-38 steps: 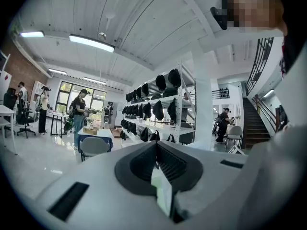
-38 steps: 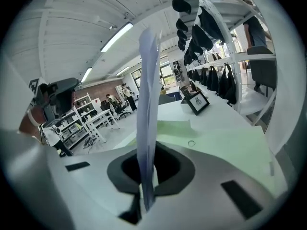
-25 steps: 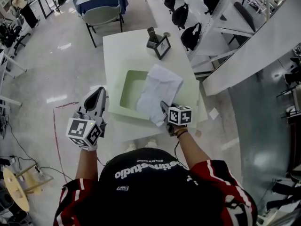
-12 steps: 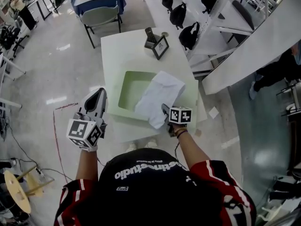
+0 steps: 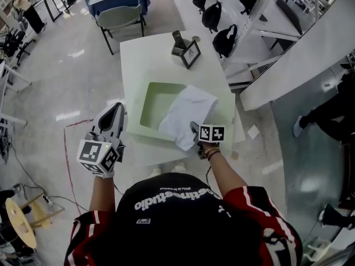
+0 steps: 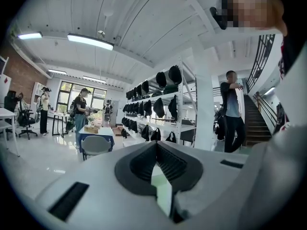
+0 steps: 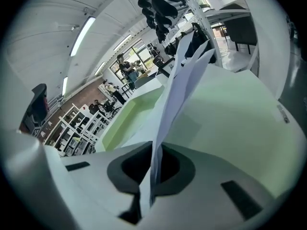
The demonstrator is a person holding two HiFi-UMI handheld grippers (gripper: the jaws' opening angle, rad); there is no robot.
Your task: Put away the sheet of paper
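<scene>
A white sheet of paper (image 5: 187,112) hangs half over the pale green tray (image 5: 151,101) on the white table (image 5: 150,57), with its far end draped over the tray's right rim. My right gripper (image 5: 194,129) is shut on the sheet's near corner. In the right gripper view the paper (image 7: 182,80) rises upright from between the jaws of the right gripper (image 7: 154,164), with the tray (image 7: 127,116) to its left. My left gripper (image 5: 114,114) is off the table's left edge, above the floor. It is shut and holds nothing, and its tips meet in the left gripper view (image 6: 156,145).
A framed picture (image 5: 192,54) and a dark holder (image 5: 178,40) stand at the table's far end. A grey chair (image 5: 119,16) is beyond the table. White shelving with black bags (image 5: 224,40) runs along the right. A person (image 6: 232,109) stands by stairs.
The sheet has sagged a little lower and flatter over the tray. Both grippers have barely moved.
</scene>
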